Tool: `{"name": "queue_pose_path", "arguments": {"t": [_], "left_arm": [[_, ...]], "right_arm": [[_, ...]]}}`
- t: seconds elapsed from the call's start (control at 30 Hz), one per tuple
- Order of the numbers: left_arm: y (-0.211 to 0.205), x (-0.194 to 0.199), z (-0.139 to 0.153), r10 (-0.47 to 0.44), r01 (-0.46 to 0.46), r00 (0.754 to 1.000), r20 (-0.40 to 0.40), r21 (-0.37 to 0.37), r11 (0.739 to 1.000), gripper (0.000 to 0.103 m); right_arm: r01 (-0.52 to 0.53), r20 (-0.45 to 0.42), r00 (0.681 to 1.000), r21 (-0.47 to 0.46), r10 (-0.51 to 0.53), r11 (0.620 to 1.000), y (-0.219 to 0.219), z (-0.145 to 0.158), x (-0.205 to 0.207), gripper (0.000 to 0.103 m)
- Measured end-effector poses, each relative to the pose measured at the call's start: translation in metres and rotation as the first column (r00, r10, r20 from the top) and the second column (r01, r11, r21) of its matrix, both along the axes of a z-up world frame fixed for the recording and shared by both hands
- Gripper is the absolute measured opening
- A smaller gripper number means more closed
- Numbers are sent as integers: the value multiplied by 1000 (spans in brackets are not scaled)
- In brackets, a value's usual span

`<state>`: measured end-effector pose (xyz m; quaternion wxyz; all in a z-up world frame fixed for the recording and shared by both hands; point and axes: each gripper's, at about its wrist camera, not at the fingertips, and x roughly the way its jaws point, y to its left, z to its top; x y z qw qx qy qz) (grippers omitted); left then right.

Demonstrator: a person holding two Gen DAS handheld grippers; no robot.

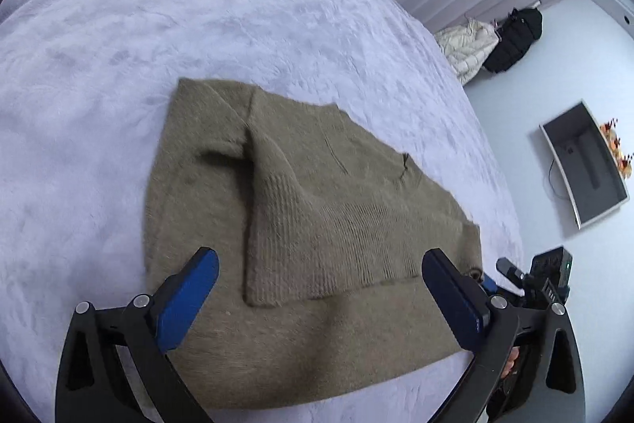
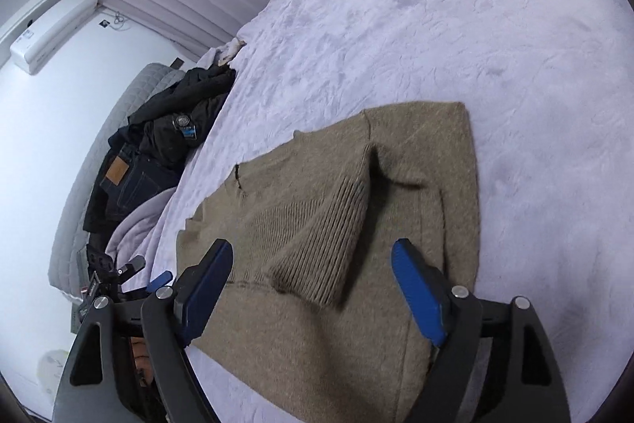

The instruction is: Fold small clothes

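- The olive knit sweater (image 1: 317, 217) lies spread on the pale fleece bed (image 1: 158, 46), near the edge, so both tools can reach it from the same side
- One ribbed sleeve (image 2: 329, 224) is laid across the body, which I take to be a first fold already made; its cuff ends close to the near hem
- The left gripper (image 1: 317, 288) hangs over the near hem with its jaws spread wide, the blue pads apart and holding nothing (whether they brush the knit I can't tell)
- The right gripper (image 2: 313, 272) hovers likewise, jaws wide open around the cuff area, empty
- A dark clothes pile (image 2: 158, 153) sits well apart at the bed's far side, out of the way
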<state>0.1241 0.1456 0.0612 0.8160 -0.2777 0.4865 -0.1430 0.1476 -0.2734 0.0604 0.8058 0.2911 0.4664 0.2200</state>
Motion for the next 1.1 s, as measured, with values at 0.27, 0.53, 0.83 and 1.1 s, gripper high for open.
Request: {"name": "queue_pose_path", "arguments": {"t": [0.27, 0.53, 0.83, 1.1], "left_arm": [[-33, 56, -3, -67, 71, 995, -80, 54, 996, 12], [-5, 99, 14, 141, -140, 990, -31, 35, 990, 100], [-12, 76, 19, 162, -176, 983, 84, 212, 961, 102], [-89, 80, -16, 8, -85, 994, 111, 716, 693, 102]], "right_arm": [[-23, 32, 999, -42, 24, 999, 21, 3, 26, 19], [95, 97, 991, -40, -90, 995, 16, 30, 79, 60], [184, 132, 977, -137, -166, 973, 21, 26, 70, 86], [40, 183, 974, -719, 134, 693, 128, 13, 62, 86]]}}
